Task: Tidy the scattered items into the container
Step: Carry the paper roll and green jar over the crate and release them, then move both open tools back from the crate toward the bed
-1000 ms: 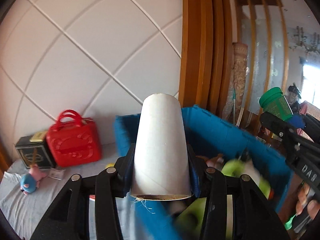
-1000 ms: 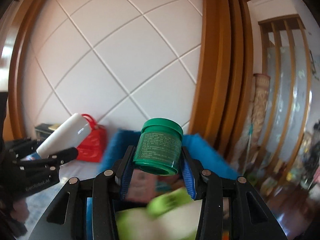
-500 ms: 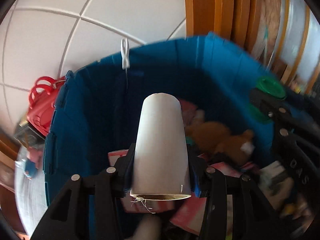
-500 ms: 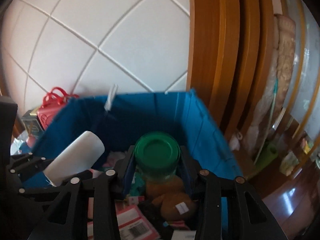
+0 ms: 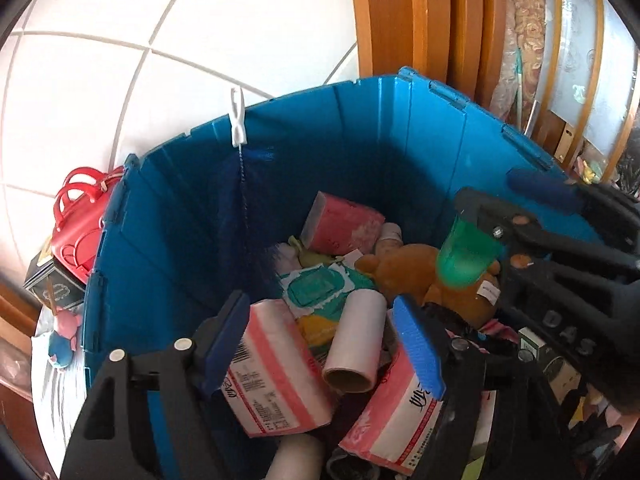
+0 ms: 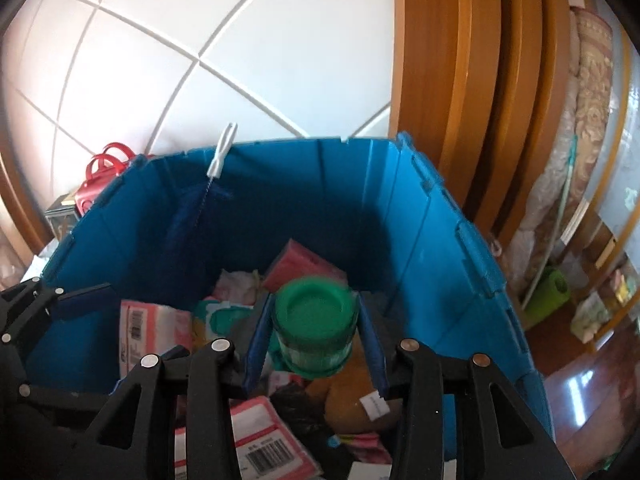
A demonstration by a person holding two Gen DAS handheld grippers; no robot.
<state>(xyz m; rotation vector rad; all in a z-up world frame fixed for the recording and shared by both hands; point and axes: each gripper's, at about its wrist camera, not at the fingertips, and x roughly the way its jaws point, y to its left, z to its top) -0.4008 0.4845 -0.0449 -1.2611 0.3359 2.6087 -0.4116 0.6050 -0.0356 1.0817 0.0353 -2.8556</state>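
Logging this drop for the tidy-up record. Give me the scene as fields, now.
container: blue bin, already holding packs and a plush
left gripper: open, jaws just widened, nothing between them
white roll: lying among the bin's contents
right gripper: jaws just widened around the green jar; jar blurred, contact unclear
outside the bin: red bag

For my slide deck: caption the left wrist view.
Left gripper, jaws just opened, above a white roll lying in the blue bin.

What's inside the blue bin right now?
Inside the blue bin: pink tissue packs, a white paper roll, a wipes pack and a brown plush toy. The bin's floor and anything lower in the pile are covered.
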